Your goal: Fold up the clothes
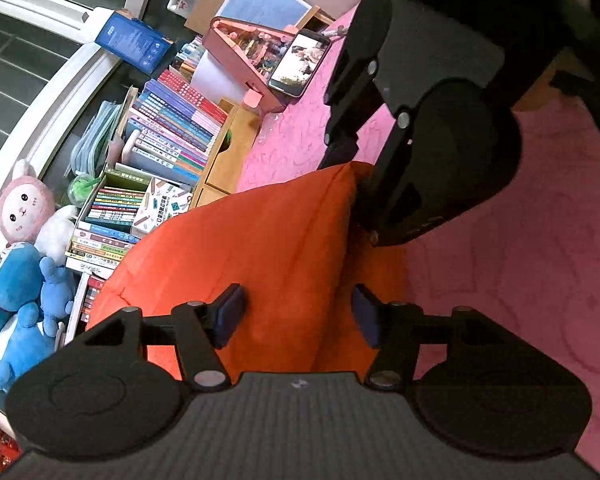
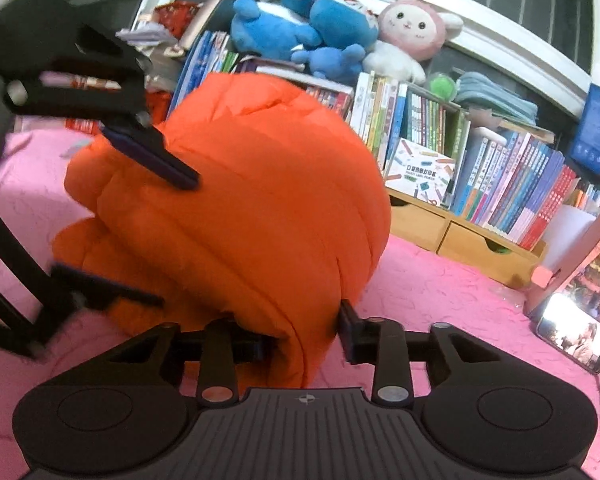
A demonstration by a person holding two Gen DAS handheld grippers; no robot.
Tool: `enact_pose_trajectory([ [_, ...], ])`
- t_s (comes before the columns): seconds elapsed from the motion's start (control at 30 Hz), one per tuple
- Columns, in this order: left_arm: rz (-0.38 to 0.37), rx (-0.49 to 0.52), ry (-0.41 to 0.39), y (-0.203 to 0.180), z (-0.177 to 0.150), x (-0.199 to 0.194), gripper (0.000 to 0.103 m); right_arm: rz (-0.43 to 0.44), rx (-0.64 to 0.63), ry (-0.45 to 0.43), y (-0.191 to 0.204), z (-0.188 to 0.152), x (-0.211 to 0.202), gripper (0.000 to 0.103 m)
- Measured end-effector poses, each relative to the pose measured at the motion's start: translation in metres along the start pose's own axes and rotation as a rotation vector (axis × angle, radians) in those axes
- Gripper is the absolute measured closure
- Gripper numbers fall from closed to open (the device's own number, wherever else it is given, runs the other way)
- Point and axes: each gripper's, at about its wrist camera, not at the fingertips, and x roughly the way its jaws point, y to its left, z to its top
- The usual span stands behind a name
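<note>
A puffy orange jacket [image 2: 260, 184] lies bunched in a thick fold on the pink cloth surface [image 2: 440, 292]. My right gripper [image 2: 302, 340] is shut on the fold's near edge, with padded fabric filling the gap between its fingers. In the left wrist view the right gripper [image 1: 354, 184] pinches a raised corner of the jacket [image 1: 240, 248]. My left gripper [image 1: 297, 316] is open over the orange fabric, gripping nothing. From the right wrist view, the left gripper [image 2: 176, 240] straddles the jacket's left side: one finger lies on top, the other is low beside it.
A wooden desk shelf with drawers [image 2: 460, 236] holds rows of books [image 2: 512, 184] behind the jacket. Plush toys [image 2: 340, 28] sit on top. A lit phone [image 2: 572, 336] leans on a pink box [image 1: 244, 60] at the right. A window runs behind.
</note>
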Motion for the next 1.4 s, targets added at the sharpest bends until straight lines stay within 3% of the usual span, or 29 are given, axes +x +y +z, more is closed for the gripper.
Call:
enact_pose_trajectory([
  [0.07, 0.008, -0.035, 0.021, -0.001, 0.002, 0.004, 0.064, -0.003, 0.036, 0.012, -0.002, 0.000, 0.000, 0.079],
  [0.17, 0.004, -0.094, 0.063, 0.001, -0.003, 0.010, 0.078, -0.003, 0.122, 0.036, -0.011, -0.003, 0.002, 0.082],
  [0.27, -0.006, -0.153, 0.118, 0.005, -0.017, 0.006, 0.081, -0.008, 0.213, 0.058, -0.021, -0.009, 0.005, 0.089],
  [0.43, 0.012, -0.241, 0.219, 0.009, -0.056, -0.008, 0.081, -0.017, 0.363, 0.095, -0.038, -0.018, 0.009, 0.091],
  [0.57, 0.038, -0.343, 0.320, 0.011, -0.079, -0.023, 0.082, -0.006, 0.364, 0.086, -0.037, -0.016, 0.008, 0.093],
  [0.67, 0.026, -0.457, 0.291, 0.013, -0.080, -0.051, 0.079, 0.035, 0.451, 0.102, -0.049, -0.017, 0.008, 0.094],
  [0.7, 0.001, -0.542, 0.273, 0.015, -0.075, -0.061, 0.079, 0.049, 0.477, 0.106, -0.053, -0.017, 0.008, 0.094],
  [0.73, -0.053, -0.692, 0.238, 0.021, -0.071, -0.070, 0.078, 0.062, 0.503, 0.109, -0.057, -0.017, 0.008, 0.094],
  [0.83, -0.306, -1.395, 0.029, 0.035, -0.089, -0.076, 0.052, 0.080, 0.526, 0.098, -0.061, -0.011, 0.005, 0.094],
  [0.87, -0.367, -1.621, -0.035, 0.033, -0.098, -0.073, 0.053, 0.085, 0.535, 0.096, -0.061, -0.009, 0.004, 0.094],
  [0.97, -0.315, -1.972, -0.103, 0.016, -0.102, -0.049, 0.054, 0.096, 0.555, 0.096, -0.062, -0.003, 0.001, 0.094],
  [1.0, -0.270, -2.064, -0.106, 0.010, -0.100, -0.041, 0.053, 0.100, 0.560, 0.096, -0.063, -0.001, 0.000, 0.094],
  [1.13, -0.245, -2.358, -0.158, -0.005, -0.098, -0.012, 0.046, 0.104, 0.582, 0.103, -0.063, 0.002, -0.003, 0.094],
  [1.17, -0.213, -2.420, -0.166, -0.008, -0.099, -0.007, 0.050, 0.105, 0.591, 0.104, -0.064, 0.002, -0.004, 0.094],
  [1.3, -0.091, -2.503, -0.217, -0.008, -0.097, 0.000, 0.053, 0.090, 0.584, 0.105, -0.059, 0.003, -0.003, 0.094],
  [1.37, -0.056, -2.496, -0.177, -0.006, -0.098, 0.004, 0.074, 0.082, 0.580, 0.105, -0.057, 0.004, -0.003, 0.094],
  [1.4, -0.057, -2.498, -0.161, -0.006, -0.103, 0.007, 0.079, 0.081, 0.582, 0.107, -0.057, 0.003, -0.002, 0.094],
])
